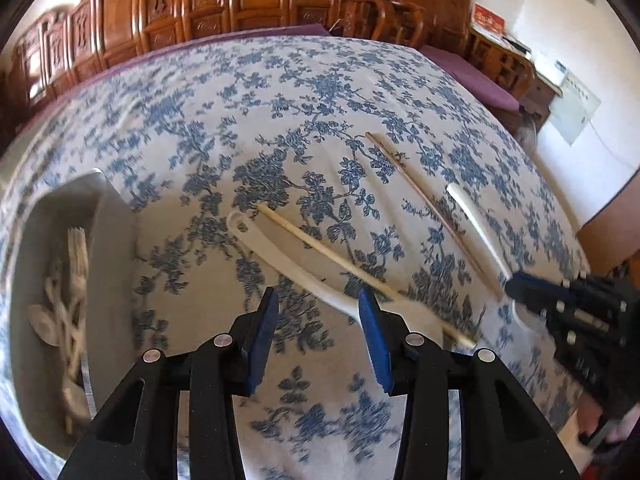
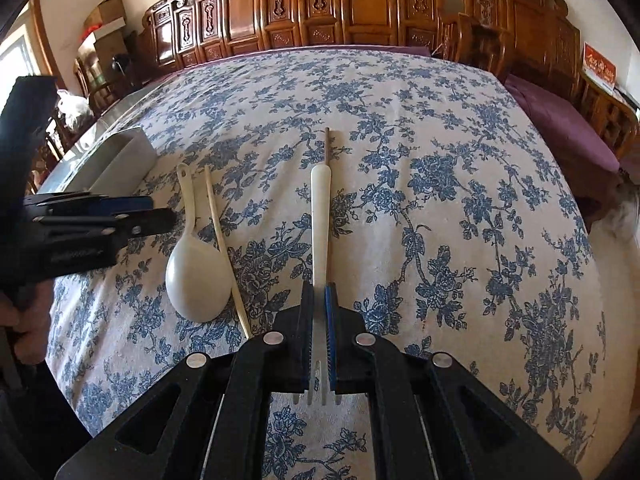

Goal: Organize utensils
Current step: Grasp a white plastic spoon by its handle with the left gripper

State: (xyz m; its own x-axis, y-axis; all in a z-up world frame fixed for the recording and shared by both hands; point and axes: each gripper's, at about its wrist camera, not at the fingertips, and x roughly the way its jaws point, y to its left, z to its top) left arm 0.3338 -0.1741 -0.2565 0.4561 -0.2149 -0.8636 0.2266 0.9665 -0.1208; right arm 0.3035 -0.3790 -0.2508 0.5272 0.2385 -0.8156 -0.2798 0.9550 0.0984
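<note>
On the tablecloth [image 2: 400, 160]: one white spoon [image 2: 196, 276], two chopsticks [image 2: 224, 248], both mid-cloth. Right gripper [image 2: 319, 336] clamps one fork [image 2: 320, 216]. Left gripper [image 1: 318, 332] parted, empty. Grey tray [image 1: 108, 240] at left edge holds several utensils.

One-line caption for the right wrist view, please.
Right gripper shut on a fork; spoon and chopstick lie on the floral cloth.

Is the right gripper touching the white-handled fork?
Touching. The right wrist view shows the right gripper shut on the fork, pads pressing its metal neck.
</note>
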